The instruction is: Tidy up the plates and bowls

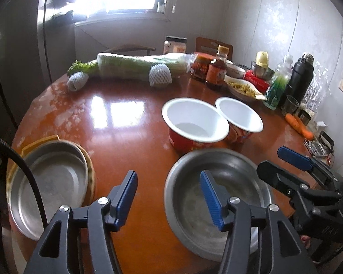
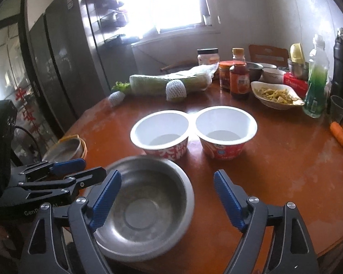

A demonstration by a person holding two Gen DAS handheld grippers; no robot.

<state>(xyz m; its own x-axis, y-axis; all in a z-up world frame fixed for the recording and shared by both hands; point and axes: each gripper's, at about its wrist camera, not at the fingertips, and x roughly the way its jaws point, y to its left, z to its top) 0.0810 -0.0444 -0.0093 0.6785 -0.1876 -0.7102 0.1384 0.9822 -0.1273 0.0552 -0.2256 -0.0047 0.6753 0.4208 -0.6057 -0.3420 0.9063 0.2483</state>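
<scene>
On the round reddish-brown wooden table [image 2: 274, 159] a round steel bowl [image 2: 144, 207] sits near the front edge, upright and empty. The left gripper [image 1: 169, 194] hangs over the table with its blue ribbed pads spread apart; one pad stands over the bare wood to the bowl's left, the other shows in front of the bowl's inner wall, and nothing is pinched between them. Whether that pad touches the bowl cannot be told. The right gripper [image 2: 168, 202] is spread wider still: its left pad shows over the bowl's near left rim, its right pad over bare wood to the bowl's right, and neither presses on the bowl.

Just behind the steel bowl stand two red paper noodle cups with white insides, the left cup [image 2: 160, 132] and the right cup [image 2: 226, 129], rims touching or nearly so, both empty. At the table's left edge a shallow steel plate [image 1: 50, 187] lies in a yellow-rimmed dish [image 1: 89, 171], well apart from the bowl.

Along the far side lie a long wrapped cabbage [image 2: 169, 83], a brown sauce bottle [image 2: 239, 78], a white dish of yellow food [image 2: 276, 96], a green drink bottle [image 2: 315, 84] and two orange carrots [image 2: 341, 135].
</scene>
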